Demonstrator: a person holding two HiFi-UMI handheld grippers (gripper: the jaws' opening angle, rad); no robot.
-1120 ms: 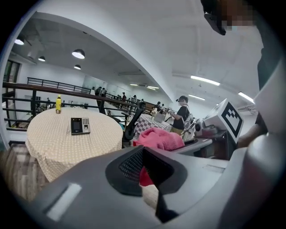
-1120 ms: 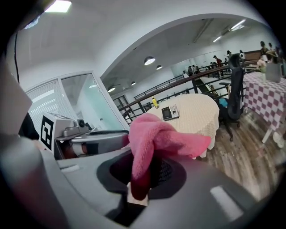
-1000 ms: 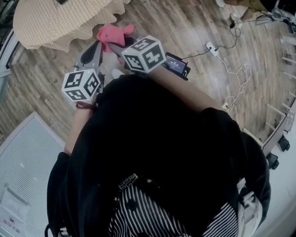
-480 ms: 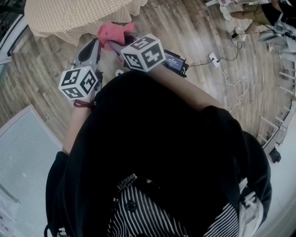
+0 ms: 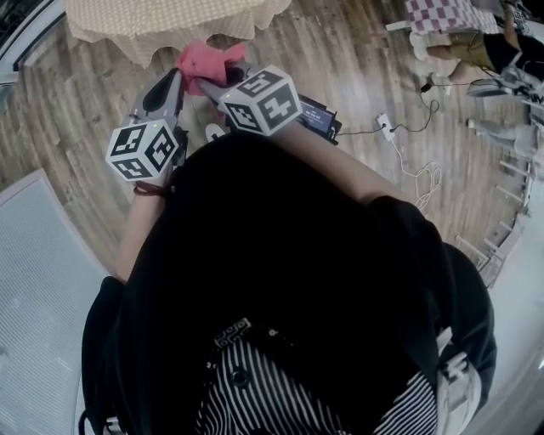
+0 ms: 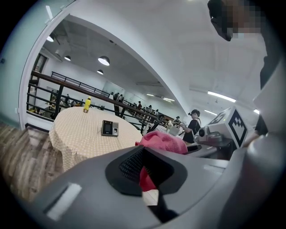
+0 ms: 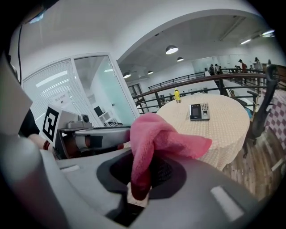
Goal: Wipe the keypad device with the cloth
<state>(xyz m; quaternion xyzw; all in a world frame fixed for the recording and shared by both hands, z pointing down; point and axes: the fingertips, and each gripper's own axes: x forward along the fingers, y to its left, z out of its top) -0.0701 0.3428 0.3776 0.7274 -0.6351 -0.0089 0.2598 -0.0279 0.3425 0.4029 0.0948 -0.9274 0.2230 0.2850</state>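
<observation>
A pink cloth (image 5: 208, 59) (image 7: 156, 134) hangs bunched from my right gripper (image 5: 204, 85) (image 7: 143, 179), which is shut on it. My left gripper (image 5: 174, 81) (image 6: 143, 172) is held close beside it, shut with nothing in it; the cloth (image 6: 163, 142) shows just beyond its jaws. The keypad device (image 6: 109, 128) (image 7: 199, 111), dark with a small screen and keys, lies ahead on a round table with a checked cloth (image 5: 153, 21) (image 7: 223, 125). Both grippers are well short of that table, in the air over a wooden floor.
A yellow bottle (image 6: 87, 104) (image 7: 177, 95) stands at the table's far side. A black box (image 5: 321, 116) lies on the floor, with a power strip and cables (image 5: 387, 127) to its right. A white ribbed panel (image 5: 42, 255) is at left, a chair (image 7: 263, 103) right of the table.
The table's edge has slid rightward along the top of the head view and the floor cables have shifted. Both grippers keep their places, the cloth still in the right one.
</observation>
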